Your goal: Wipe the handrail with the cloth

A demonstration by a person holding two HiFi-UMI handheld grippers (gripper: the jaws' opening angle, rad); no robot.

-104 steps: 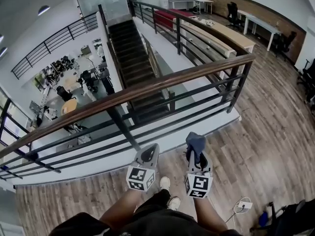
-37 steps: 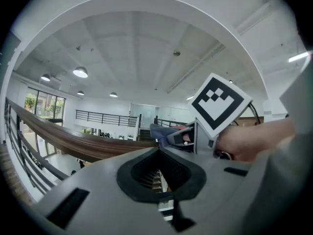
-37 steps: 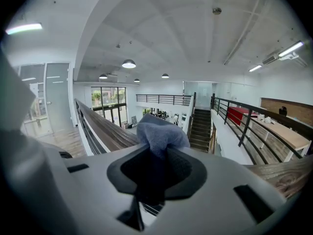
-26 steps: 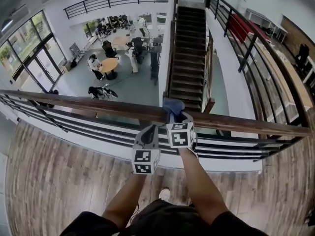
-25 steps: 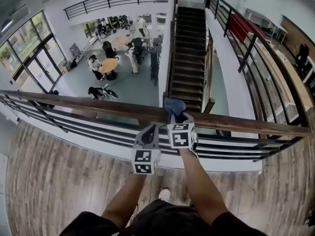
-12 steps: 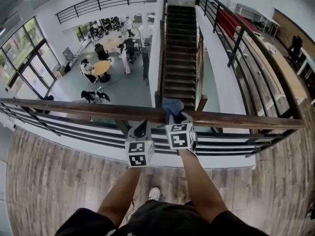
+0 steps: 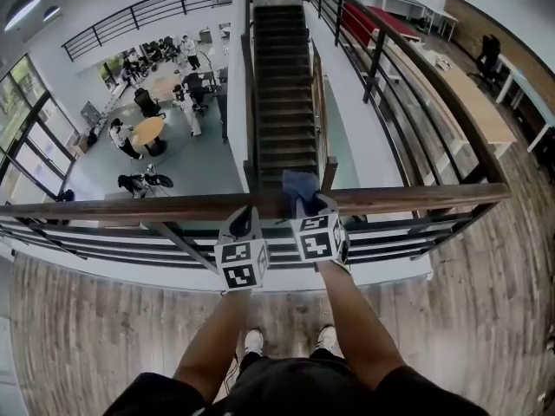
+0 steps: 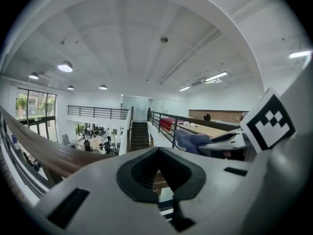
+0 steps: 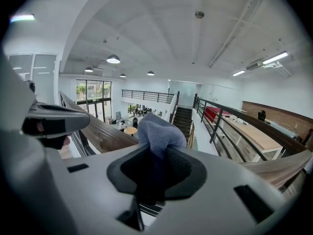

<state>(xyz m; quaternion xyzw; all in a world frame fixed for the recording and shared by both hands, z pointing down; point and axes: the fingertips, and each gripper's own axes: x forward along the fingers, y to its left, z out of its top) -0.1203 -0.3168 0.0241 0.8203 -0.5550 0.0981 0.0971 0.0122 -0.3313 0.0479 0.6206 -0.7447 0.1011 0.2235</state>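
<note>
Two grippers, one cloth, one wooden handrail. Right gripper [image 7: 307,208] is clamped on the blue-grey cloth [image 7: 299,185], which is bunched ahead of its jaws, on the handrail [image 7: 130,207] top. Left gripper [image 7: 245,218] has jaws together, empty, just left of the right one, tip over the rail. Since half a second ago the left gripper has closed in; the cloth has stayed on the rail. Beyond the jaws: one staircase [image 7: 282,85]. Dark balustrade bars [image 7: 95,243] run under the rail.
</note>
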